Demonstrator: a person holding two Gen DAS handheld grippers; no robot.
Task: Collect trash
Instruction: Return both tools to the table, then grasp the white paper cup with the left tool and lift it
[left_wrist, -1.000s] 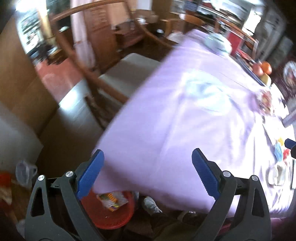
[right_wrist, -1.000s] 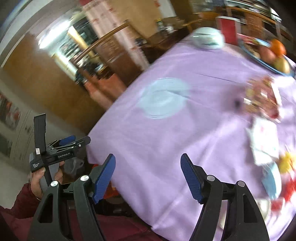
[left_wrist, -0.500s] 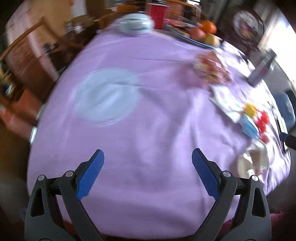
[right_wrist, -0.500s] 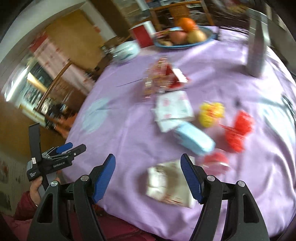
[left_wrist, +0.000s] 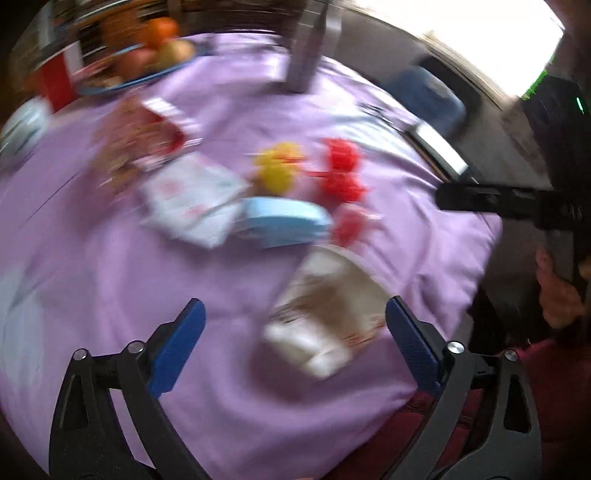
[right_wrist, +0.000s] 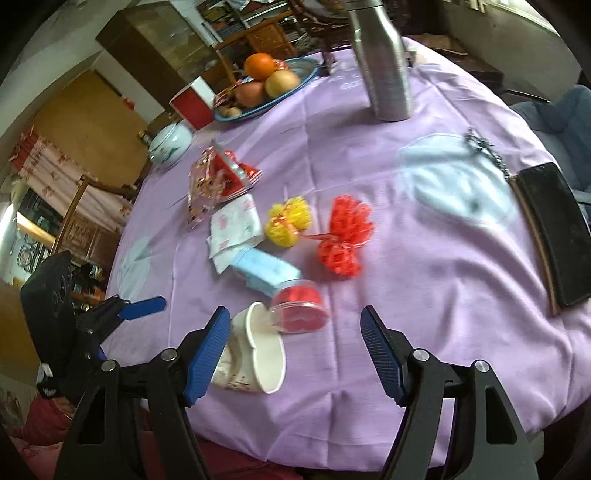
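A crushed white paper cup (right_wrist: 255, 354) lies on its side near the front edge of the purple tablecloth (right_wrist: 424, 258); it also shows blurred in the left wrist view (left_wrist: 328, 310). Behind it lie a clear tub of red bits (right_wrist: 299, 306), a blue packet (right_wrist: 266, 271), white wrappers (right_wrist: 234, 223), yellow (right_wrist: 288, 221) and red (right_wrist: 343, 236) pompoms, and a crinkled red snack wrapper (right_wrist: 218, 181). My right gripper (right_wrist: 295, 350) is open just above the cup. My left gripper (left_wrist: 295, 347) is open and empty over the cup, and shows at the left of the right wrist view (right_wrist: 140, 306).
A steel bottle (right_wrist: 384, 62), a fruit plate (right_wrist: 266, 88), a red box (right_wrist: 194, 101) and a white lidded bowl (right_wrist: 170, 142) stand at the back. A black phone (right_wrist: 554, 232) and keys (right_wrist: 484, 147) lie at the right. A blue chair (right_wrist: 565, 110) stands beyond.
Both grippers have swung from the table's left side and the floor basket round to the trash pile at the front edge. Both stay open and empty.
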